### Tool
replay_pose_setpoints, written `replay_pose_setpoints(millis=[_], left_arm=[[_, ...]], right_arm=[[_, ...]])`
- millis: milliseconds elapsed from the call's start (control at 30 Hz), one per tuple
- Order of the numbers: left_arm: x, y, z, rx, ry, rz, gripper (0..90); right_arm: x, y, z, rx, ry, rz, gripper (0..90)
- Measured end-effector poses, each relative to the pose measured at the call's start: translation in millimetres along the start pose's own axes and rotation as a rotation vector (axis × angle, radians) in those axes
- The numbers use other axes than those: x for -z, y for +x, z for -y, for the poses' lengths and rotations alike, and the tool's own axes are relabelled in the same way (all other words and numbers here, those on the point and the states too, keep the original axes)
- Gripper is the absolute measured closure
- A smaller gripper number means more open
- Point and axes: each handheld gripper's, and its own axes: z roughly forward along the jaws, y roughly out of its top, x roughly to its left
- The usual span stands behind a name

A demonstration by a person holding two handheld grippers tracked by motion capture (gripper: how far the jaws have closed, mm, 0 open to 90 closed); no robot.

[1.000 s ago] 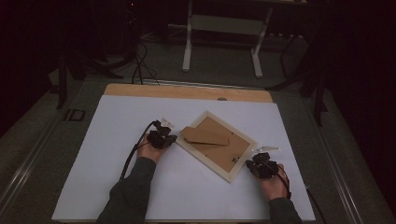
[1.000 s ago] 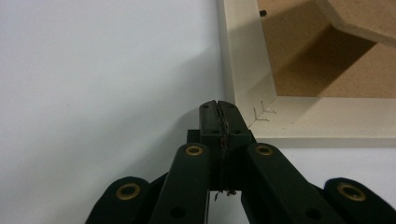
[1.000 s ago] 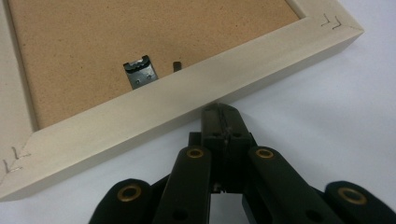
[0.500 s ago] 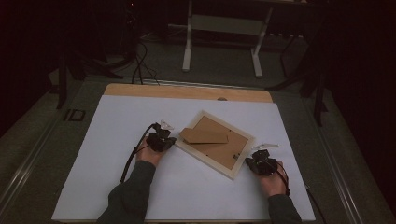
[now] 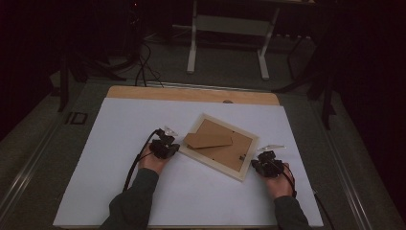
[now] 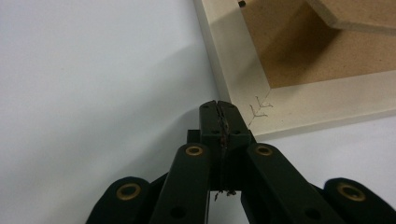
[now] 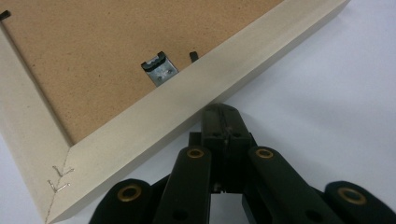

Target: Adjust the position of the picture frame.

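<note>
A picture frame [image 5: 239,163] lies face down and turned at an angle on the white sheet, with a pale wood border, a brown backing board and a fold-out stand [image 5: 208,139]. My left gripper [image 5: 175,149] is shut, its tips touching the frame's near-left corner [image 6: 280,112]. My right gripper [image 5: 254,165] is also shut and presses against the frame's right edge [image 7: 154,116], just below a small metal hanger clip [image 7: 159,69]. Neither gripper holds anything.
The white sheet [image 5: 119,143] covers most of the table, with a wooden strip [image 5: 191,94] showing along the far edge. Beyond the table stand a white frame stand [image 5: 227,28] and floor cables [image 5: 143,62]. Bare sheet surrounds the frame on all sides.
The right gripper has crept slightly forward and left against the frame's edge, and the frame has shifted a little to the left. The left gripper has barely moved.
</note>
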Motion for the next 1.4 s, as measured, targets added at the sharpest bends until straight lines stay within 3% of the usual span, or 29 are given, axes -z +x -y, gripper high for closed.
replay_pose_setpoints(millis=[800,1400], left_arm=[[10.4,-7.1,5.0,-0.024,0.011,-0.032,90.0],[18.6,-7.7,15.5,0.011,0.009,-0.016,90.0]], right_arm=[[-11.7,-4.5,-15.6,0.004,0.002,-0.008,90.0],[-21.9,-5.8,-29.0,0.011,0.000,-0.011,90.0]])
